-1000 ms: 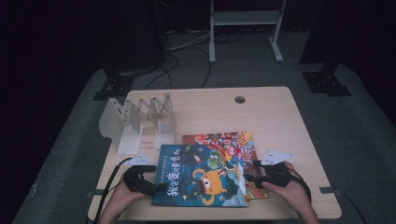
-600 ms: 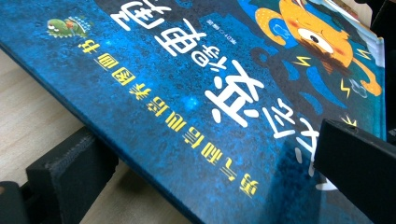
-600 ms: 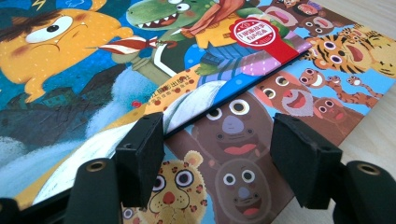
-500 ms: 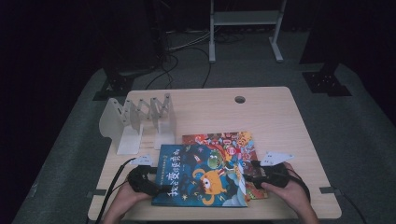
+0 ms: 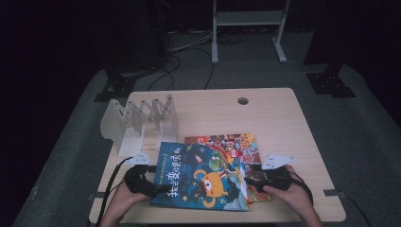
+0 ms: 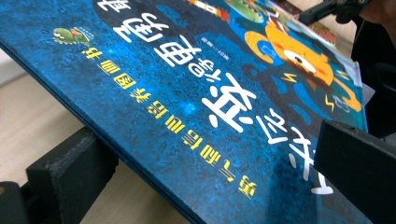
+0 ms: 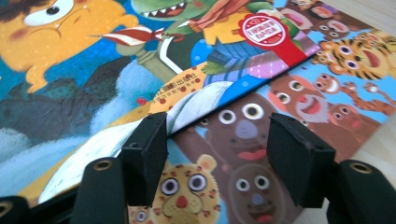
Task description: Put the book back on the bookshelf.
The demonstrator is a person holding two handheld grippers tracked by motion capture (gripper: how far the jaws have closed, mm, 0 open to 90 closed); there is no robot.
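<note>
Blue book [image 5: 201, 175] spine between left tongs [image 6: 205, 182]; edge raised.

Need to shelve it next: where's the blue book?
In the high view, the blue book lies at the table's near edge, overlapping the colourful book, just in front of the white rack.

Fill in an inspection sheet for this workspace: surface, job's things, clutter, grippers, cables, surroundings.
Surface: light wooden table, round hole at the far edge.
Job's things: blue picture book lying over a colourful animal-face book.
Clutter: white folding book rack, far left.
Grippers: left gripper shut on the blue book's edge; right gripper open above the animal-face book, jaws just closing, nothing between them.
Cables: black cable trails from the left gripper.
Surroundings: grey floor, white metal frame.
</note>
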